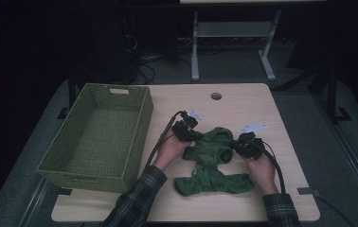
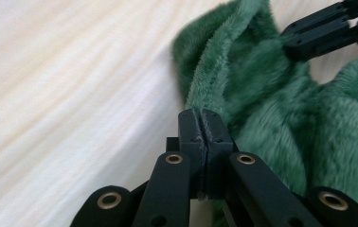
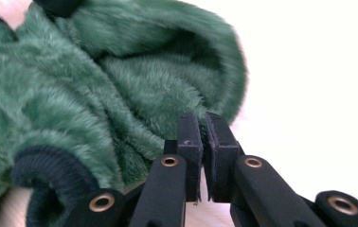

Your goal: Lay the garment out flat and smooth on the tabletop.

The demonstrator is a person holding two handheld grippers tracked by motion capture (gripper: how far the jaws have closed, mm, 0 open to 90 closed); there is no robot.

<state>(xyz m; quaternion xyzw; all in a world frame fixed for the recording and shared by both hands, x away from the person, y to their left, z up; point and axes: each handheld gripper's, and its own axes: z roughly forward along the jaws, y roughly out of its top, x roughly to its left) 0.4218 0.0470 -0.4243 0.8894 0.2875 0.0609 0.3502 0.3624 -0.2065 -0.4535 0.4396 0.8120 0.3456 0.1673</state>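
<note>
High view: a green fleece garment [image 1: 213, 162] lies crumpled on the near middle of the pale wooden table [image 1: 243, 101], its lower hem spread wide toward the person's edge and its top bunched up between the two hands. The left gripper [image 1: 195, 135] sits at the garment's upper left edge and the right gripper [image 1: 237, 144] at its upper right edge, each with a black cable trailing back along the forearm. A woven green basket [image 1: 97, 137] stands on the left part of the table, just beside the left forearm, with bare tabletop beyond the garment up to a round cable hole [image 1: 216, 96] and a clear strip to the right of the right hand. Left gripper view: the left gripper [image 2: 201, 124] has its jaws pressed together on a thin folded edge of the green fleece [image 2: 267, 118], which rises out of the pads; bare table lies open on the left of this view, and the other gripper's black jaws [image 2: 326, 30] bite the cloth at upper right. Right gripper view: the right gripper [image 3: 204, 130] has its jaws nearly together at the fleece's [image 3: 120, 85] edge, though I cannot tell for sure that cloth sits between the pads; a dark ribbed cuff [image 3: 49, 172] lies at lower left, and bright bare table opens to the right.
</note>
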